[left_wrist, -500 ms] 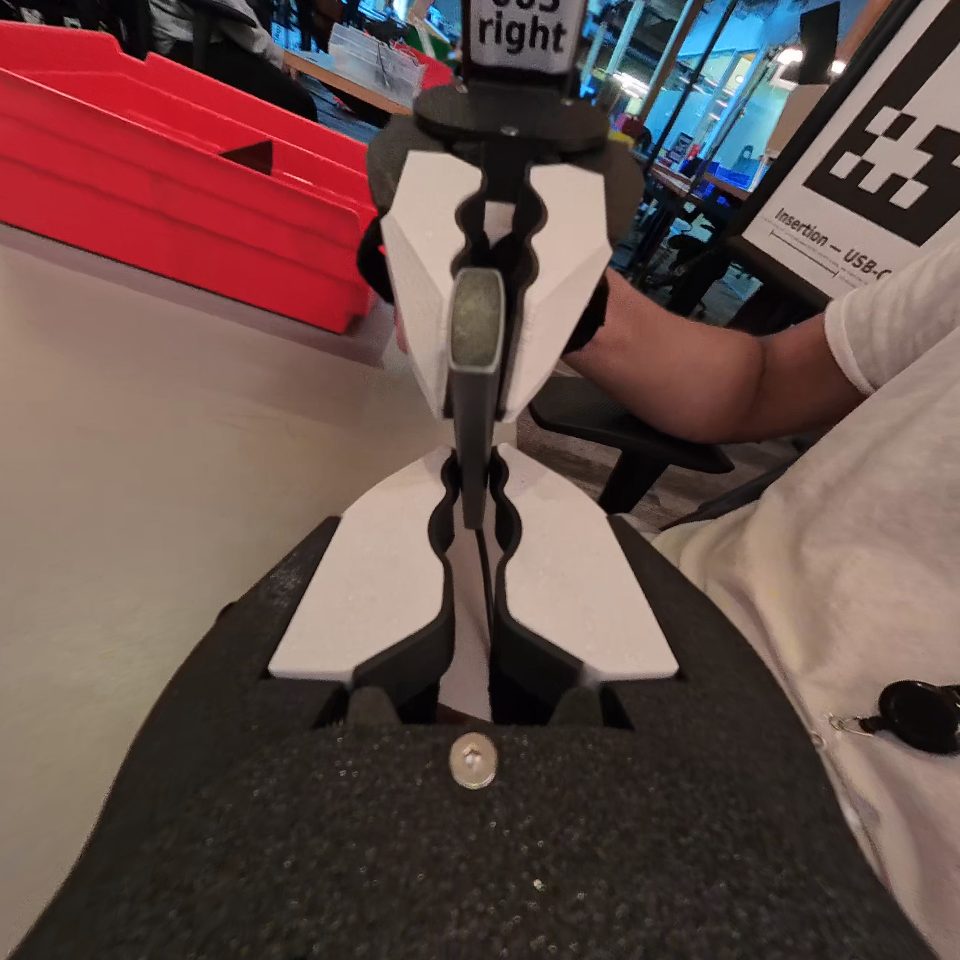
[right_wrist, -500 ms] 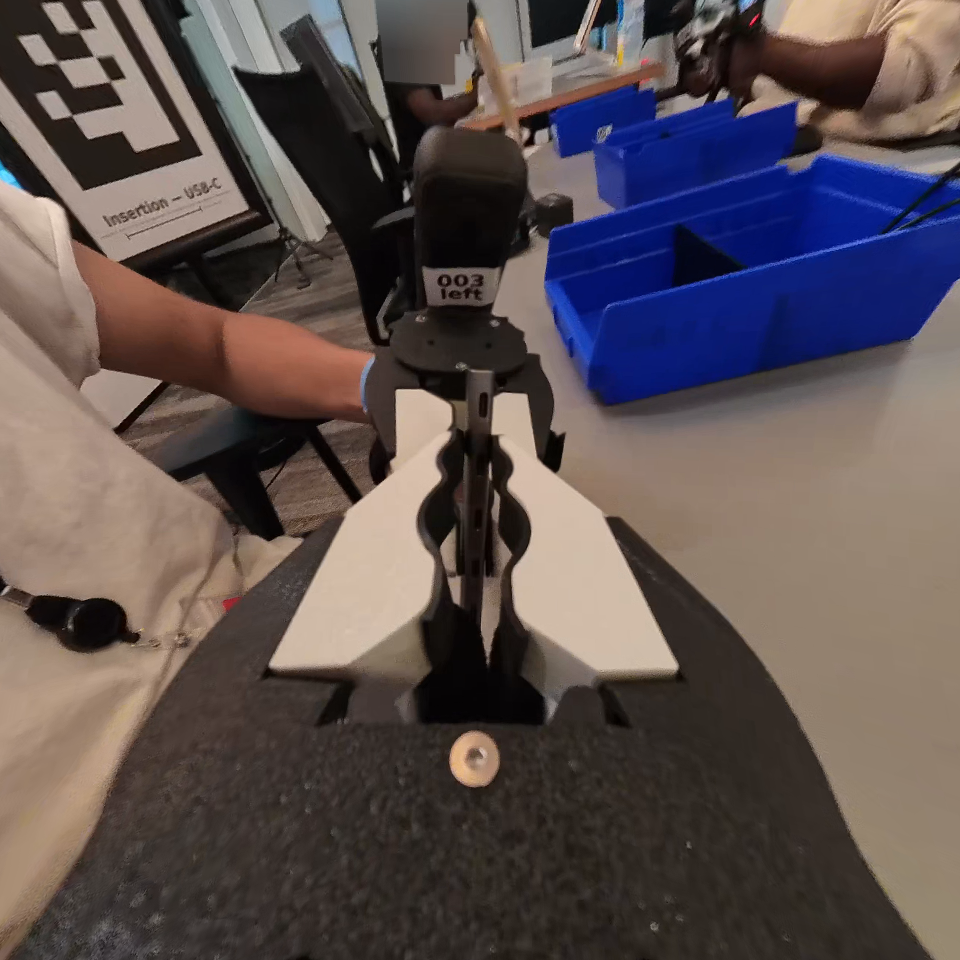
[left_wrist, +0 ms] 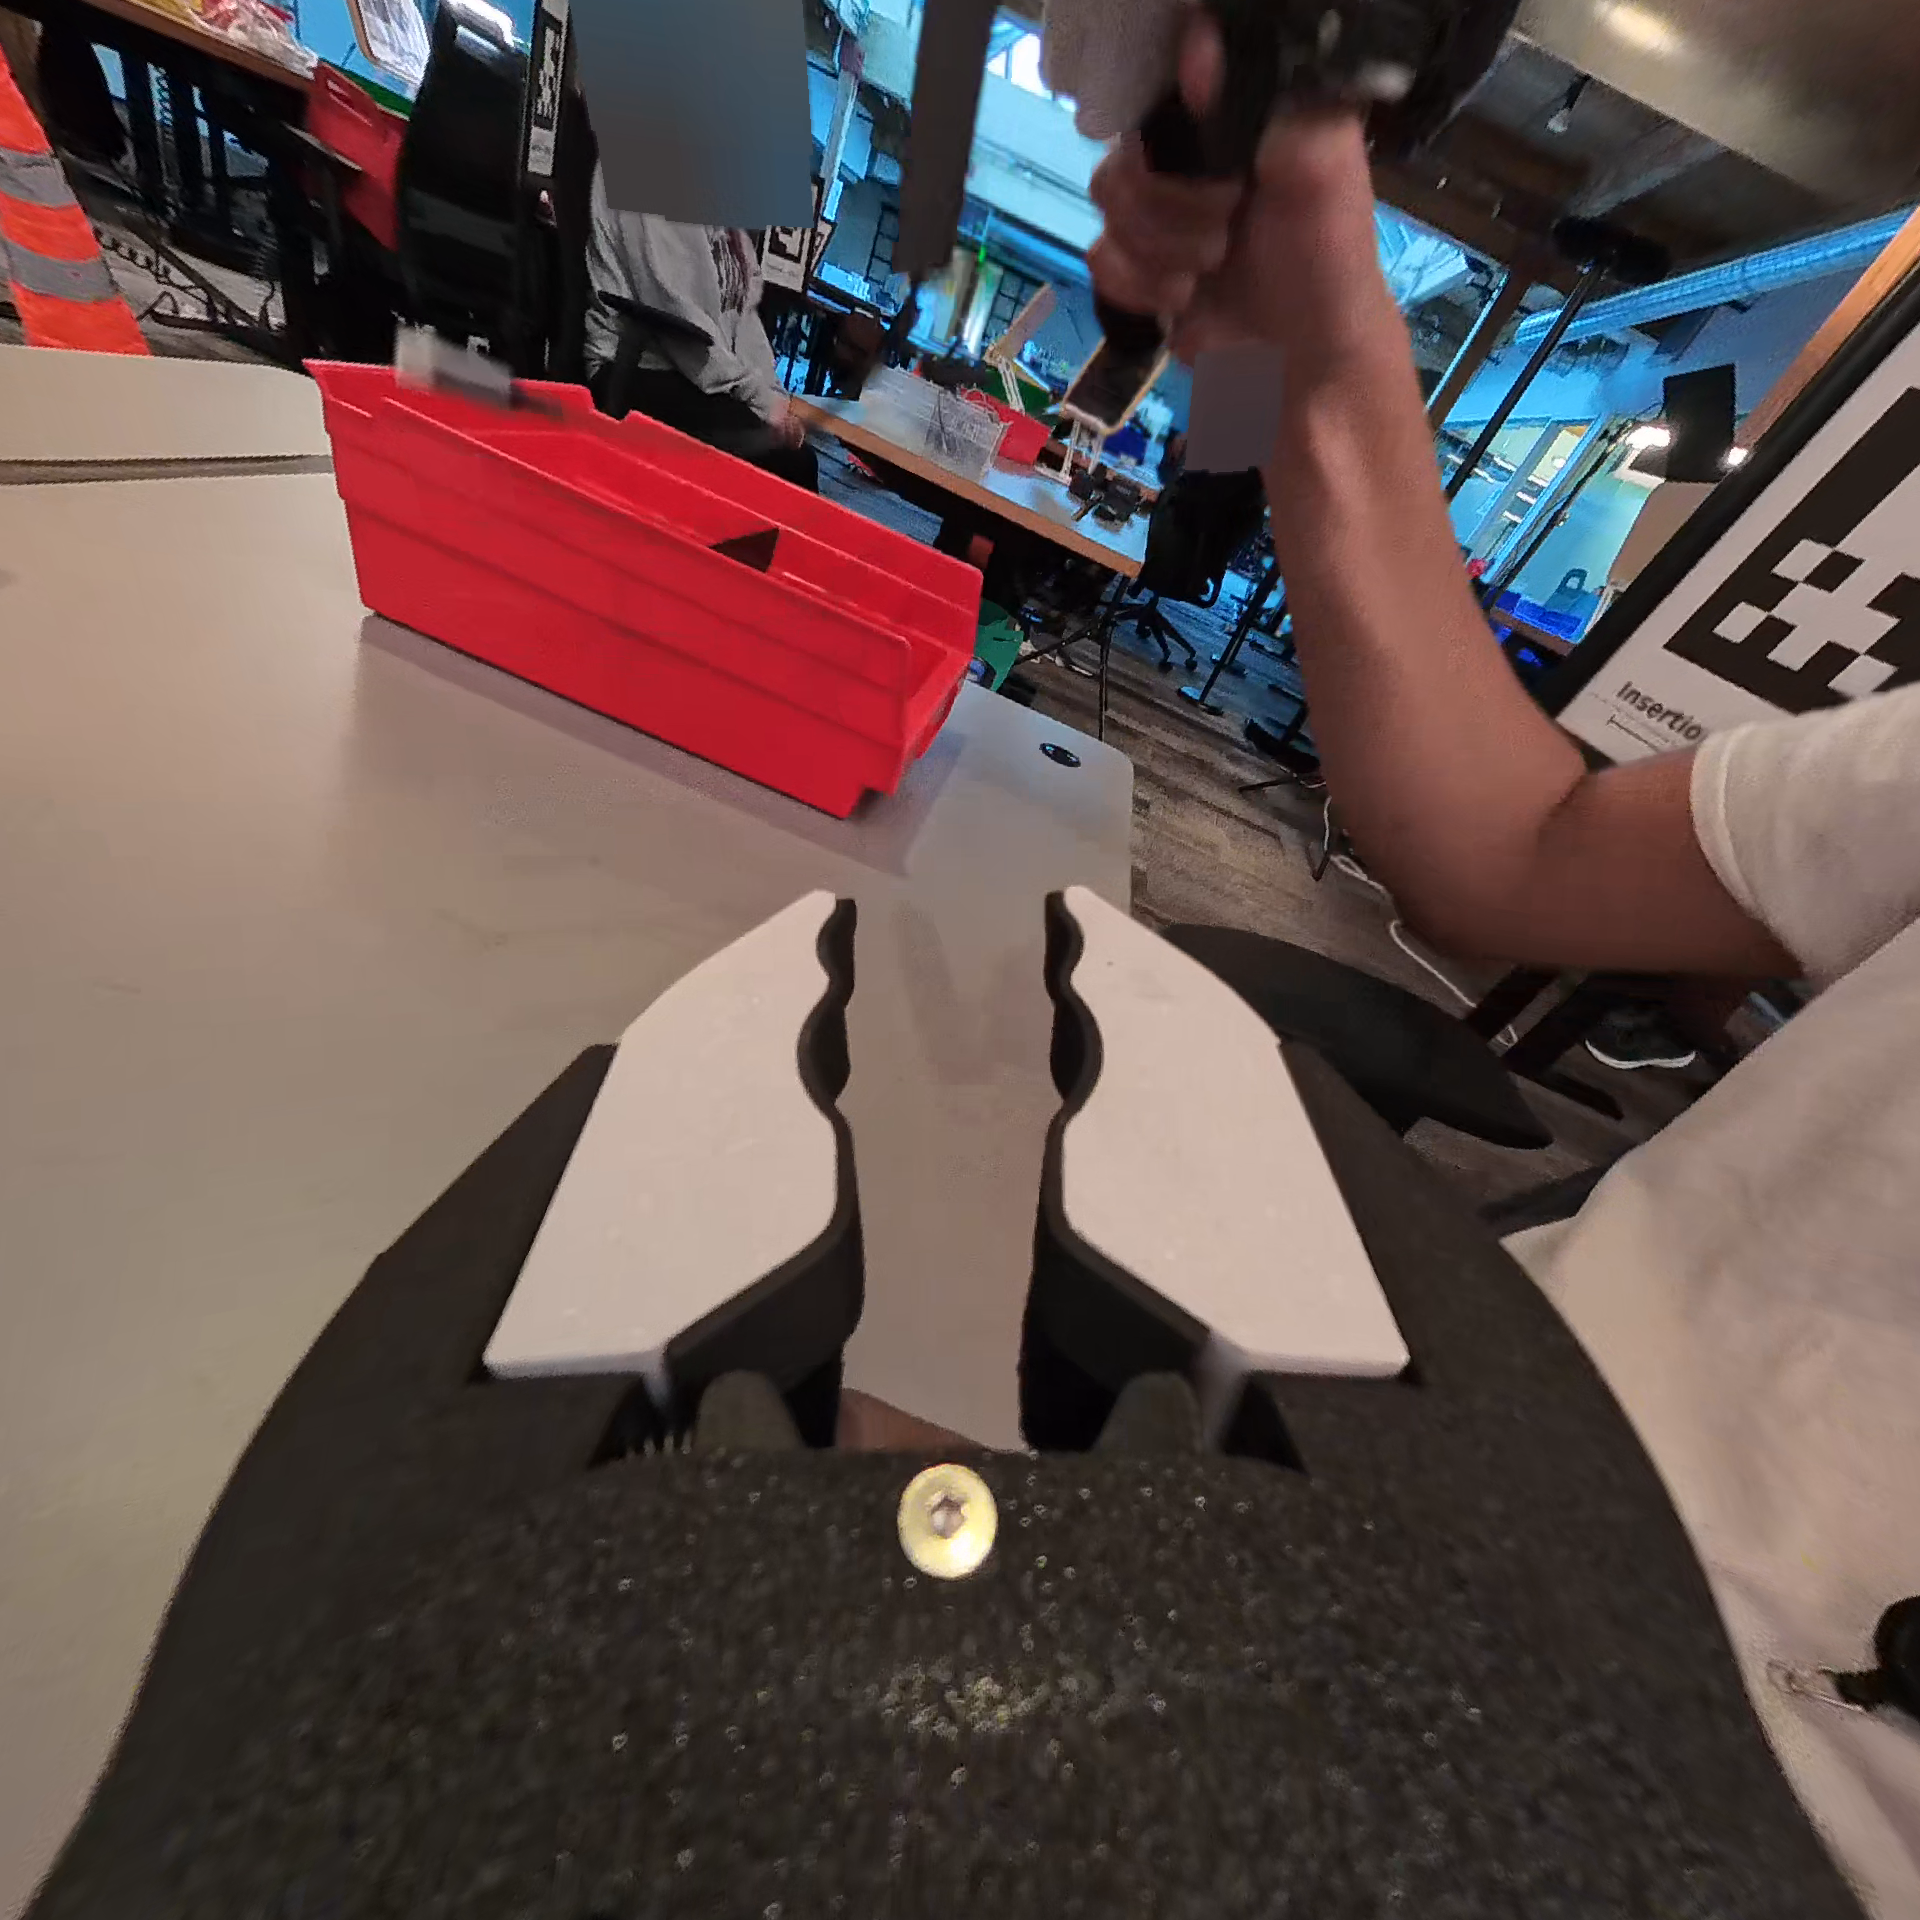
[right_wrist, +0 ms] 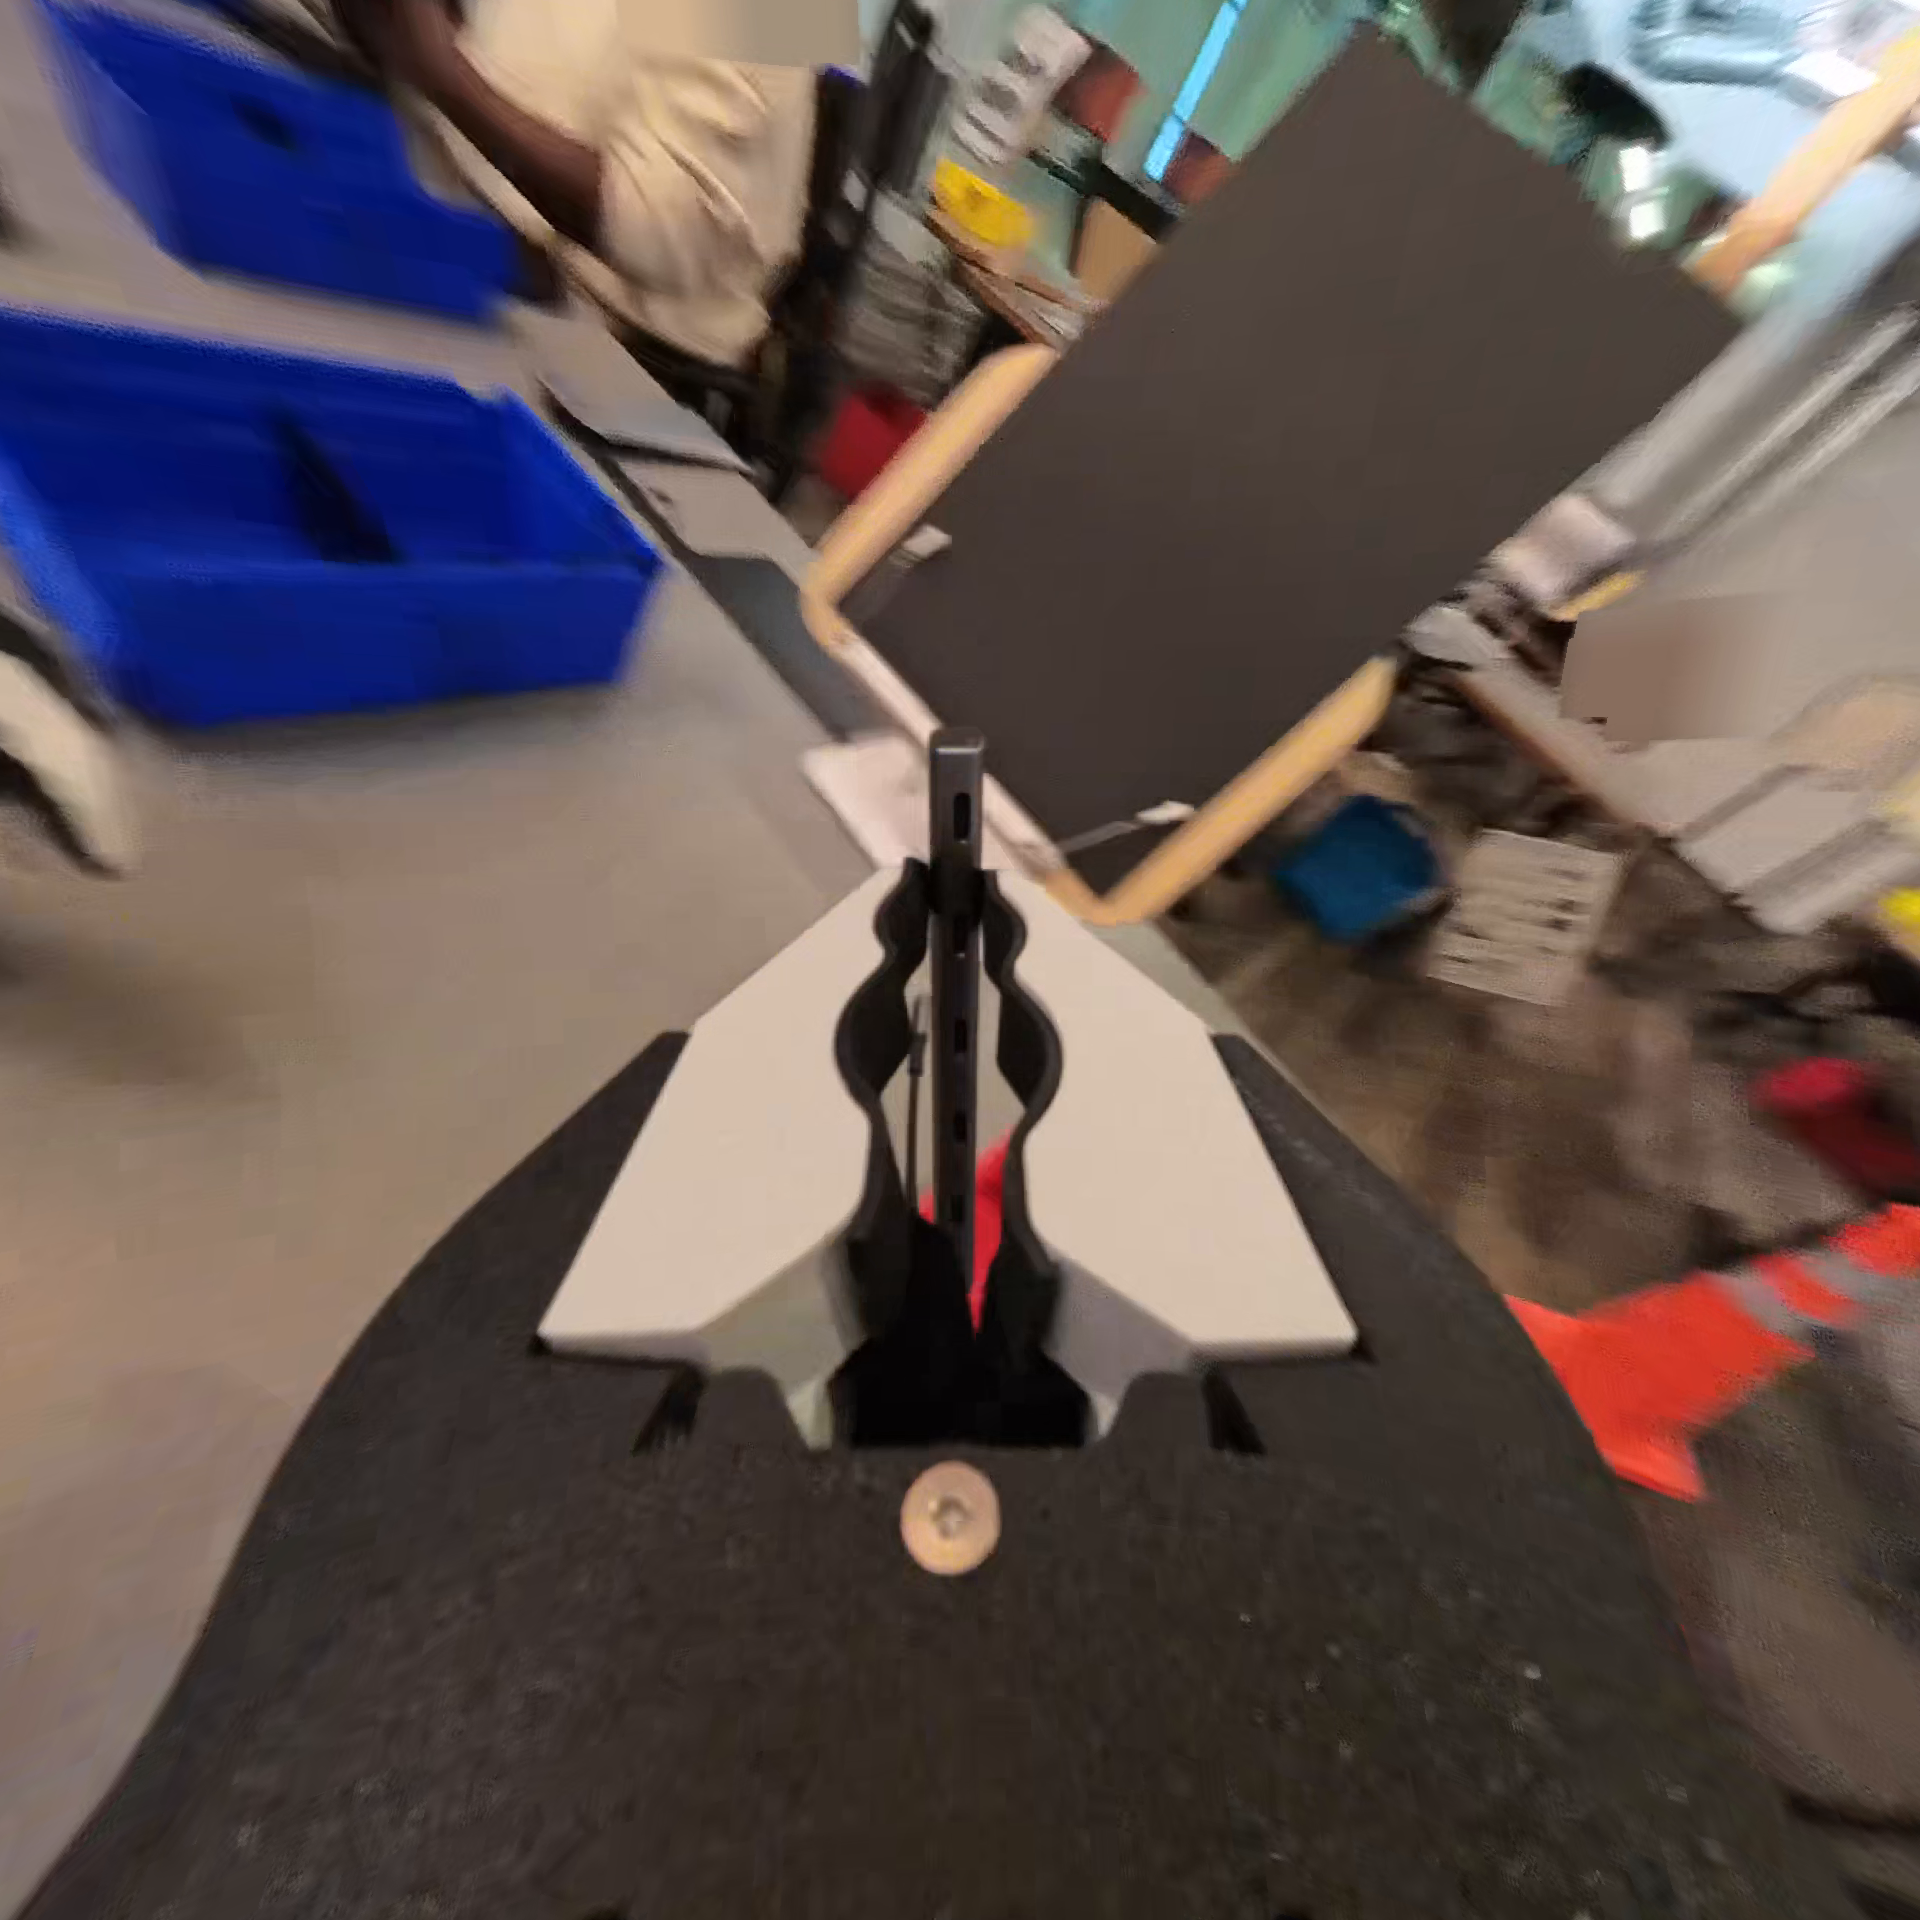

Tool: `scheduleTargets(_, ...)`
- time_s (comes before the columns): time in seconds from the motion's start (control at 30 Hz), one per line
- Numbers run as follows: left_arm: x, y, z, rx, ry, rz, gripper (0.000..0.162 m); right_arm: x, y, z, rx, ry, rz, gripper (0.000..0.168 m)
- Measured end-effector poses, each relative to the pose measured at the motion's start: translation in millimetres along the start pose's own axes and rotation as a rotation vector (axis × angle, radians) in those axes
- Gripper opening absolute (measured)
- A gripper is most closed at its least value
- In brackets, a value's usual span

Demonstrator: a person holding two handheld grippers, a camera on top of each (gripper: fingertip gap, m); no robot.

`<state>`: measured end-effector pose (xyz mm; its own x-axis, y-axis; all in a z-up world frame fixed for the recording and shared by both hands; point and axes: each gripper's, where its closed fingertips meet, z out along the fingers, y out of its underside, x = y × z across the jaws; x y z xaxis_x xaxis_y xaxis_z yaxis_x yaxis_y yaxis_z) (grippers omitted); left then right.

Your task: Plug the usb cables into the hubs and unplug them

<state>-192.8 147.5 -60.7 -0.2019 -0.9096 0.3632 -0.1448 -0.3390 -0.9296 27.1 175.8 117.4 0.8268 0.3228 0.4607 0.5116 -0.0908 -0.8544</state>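
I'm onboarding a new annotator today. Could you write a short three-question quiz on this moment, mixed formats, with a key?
1. True or false: the left hand-held gripper is shut on a red bin.
2. Multiple choice: what does the right hand-held gripper hold? A) a blue bin B) a thin dark slab with slots along its edge C) an orange cone
3. Fill in: the red bin sits on the grey ____ ahead of the left hand-held gripper.

Key:
1. False; its jaws stand apart, empty, over the table.
2. B, the slab, held edge-on.
3. table
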Motion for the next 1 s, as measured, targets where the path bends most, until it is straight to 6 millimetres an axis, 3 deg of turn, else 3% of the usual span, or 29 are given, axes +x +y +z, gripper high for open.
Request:
scheduleTargets(0.07,2.3,3.0,3.3,-0.011,0.018,-0.007,0.034,35.3,10.7,3.2,-0.09,0.043,-0.084,0.008)
scheduleTargets(0.2,7.4,11.7,10.3,-0.054,0.044,-0.008,0.033,79.8,73.3,37.0,-0.268,-0.041,-0.07,0.008)
scheduleTargets(0.27,9.5,15.7,12.6,-0.072,0.045,0.007,0.034,84.6,112.7,58.3,-0.347,-0.131,-0.015,0.008)
scheduleTargets(0.37,11.2,20.6,14.4,-0.096,0.042,0.025,0.033,75.1,167.1,85.3,-0.46,-0.274,0.032,0.008)
scheduleTargets(0.5,10.5,24.0,13.7,-0.104,0.038,0.022,0.033,81.3,253.4,103.6,-0.721,-0.321,0.039,0.008)
scheduleTargets(0.6,8.7,28.0,13.5,-0.12,0.04,0.014,0.033,80.8,296.9,117.8,-0.814,-0.335,0.057,0.008)
scheduleTargets(0.7,7.3,33.3,14.4,-0.143,0.035,0.023,0.033,67.6,322.3,134.9,-0.878,-0.369,0.045,0.008)
scheduleTargets(0.8,6.5,38.3,14.3,-0.165,0.025,0.038,0.033,55.1,343.8,145.7,-0.934,-0.393,-0.107,0.008)
scheduleTargets(0.9,6.0,41.8,13.7,-0.178,0.023,0.033,0.033,54.7,342.1,148.7,-0.921,-0.392,-0.12,0.009)
scheduleTargets(1.0,1.5,42.3,12.1,-0.193,-0.005,0.021,0.033,65.9,335.3,143.3,-0.891,-0.311,-0.116,0.033)
